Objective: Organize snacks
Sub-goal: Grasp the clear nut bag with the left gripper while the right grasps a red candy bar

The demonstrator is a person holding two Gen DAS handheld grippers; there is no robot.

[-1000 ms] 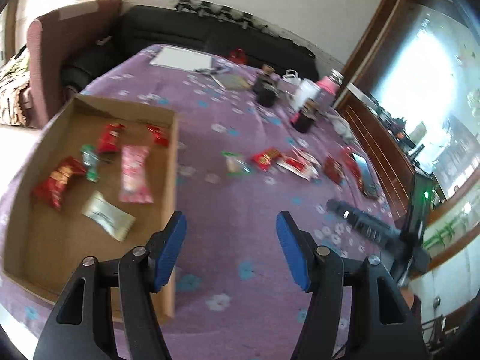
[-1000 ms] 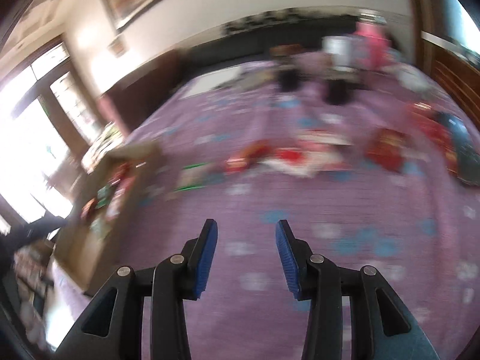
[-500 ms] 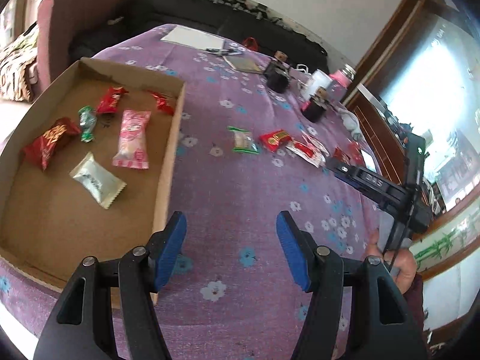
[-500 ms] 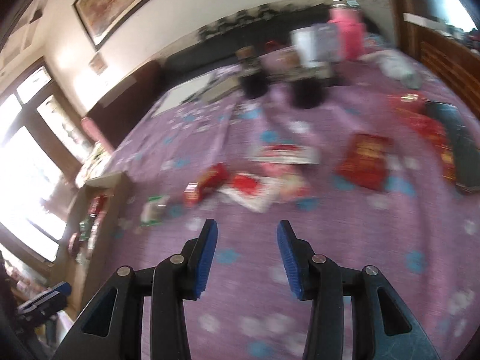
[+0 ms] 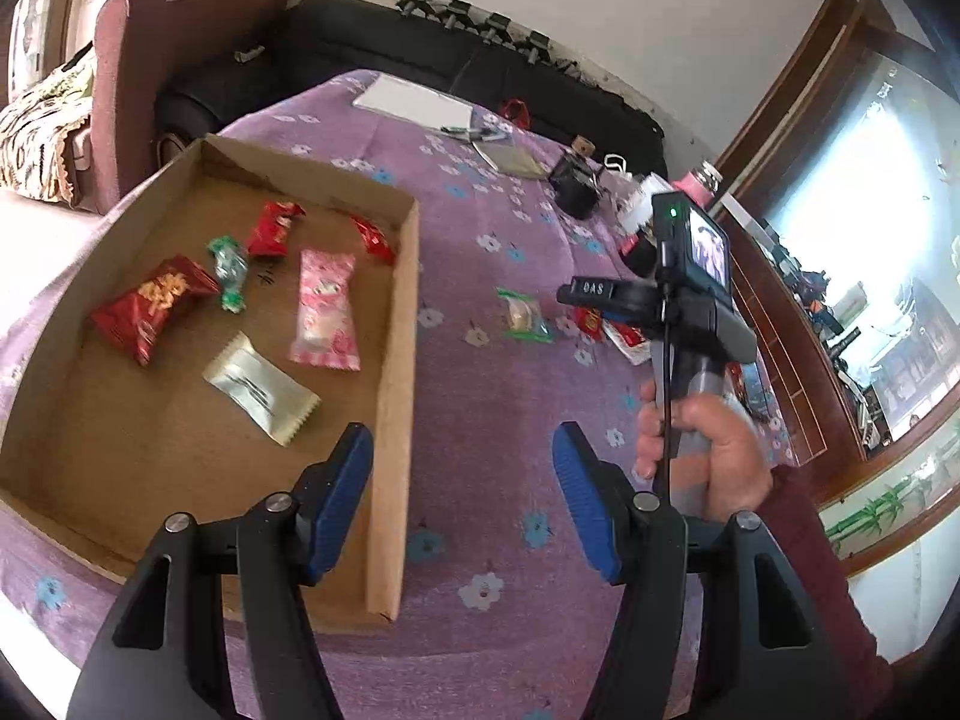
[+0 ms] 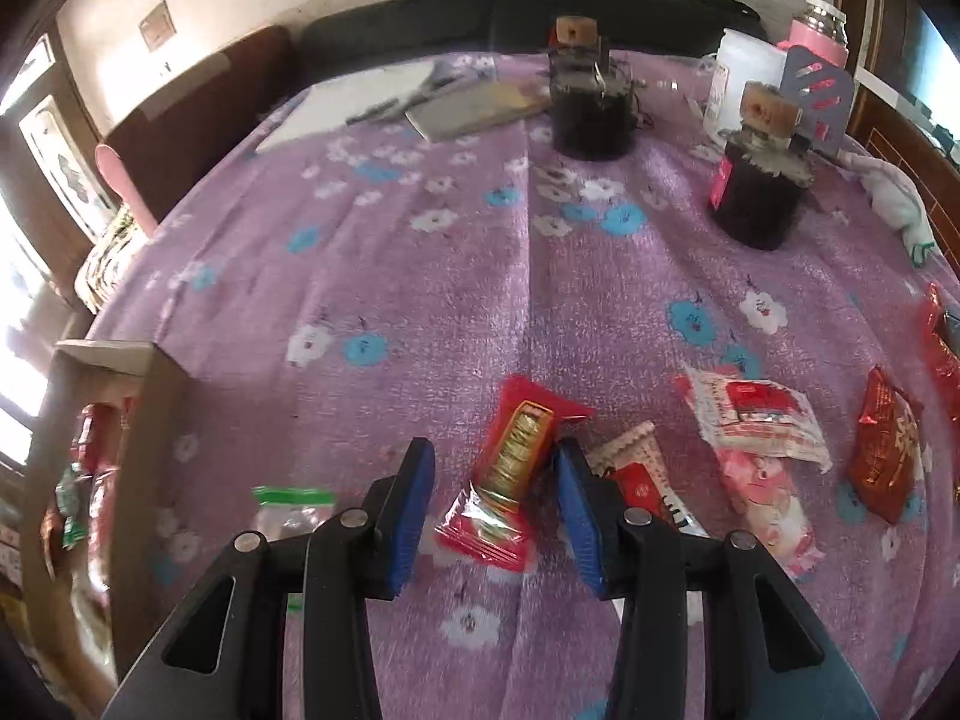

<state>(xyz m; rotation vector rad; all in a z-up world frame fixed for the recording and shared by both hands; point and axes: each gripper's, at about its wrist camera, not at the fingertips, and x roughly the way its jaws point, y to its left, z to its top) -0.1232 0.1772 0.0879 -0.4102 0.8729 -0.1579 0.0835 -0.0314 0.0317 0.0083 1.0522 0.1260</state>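
Observation:
A shallow cardboard box lies on the purple flowered tablecloth and holds several snack packets, among them a pink one and a white one. My left gripper is open and empty above the box's right wall. My right gripper is open, low over the cloth, with a red and gold snack packet lying between its fingers. A green-edged packet lies to its left; white, pink and red packets lie to its right. The box corner shows at the left.
Two dark jars with cork lids, a pink flask, a white jug, papers and pens stand at the table's far side. A black sofa and a maroon armchair lie beyond. The right hand-held gripper's camera shows in the left wrist view.
My right gripper has moved forward and down to the loose snacks and now brackets the red and gold packet. My left gripper has shifted a little over the box edge.

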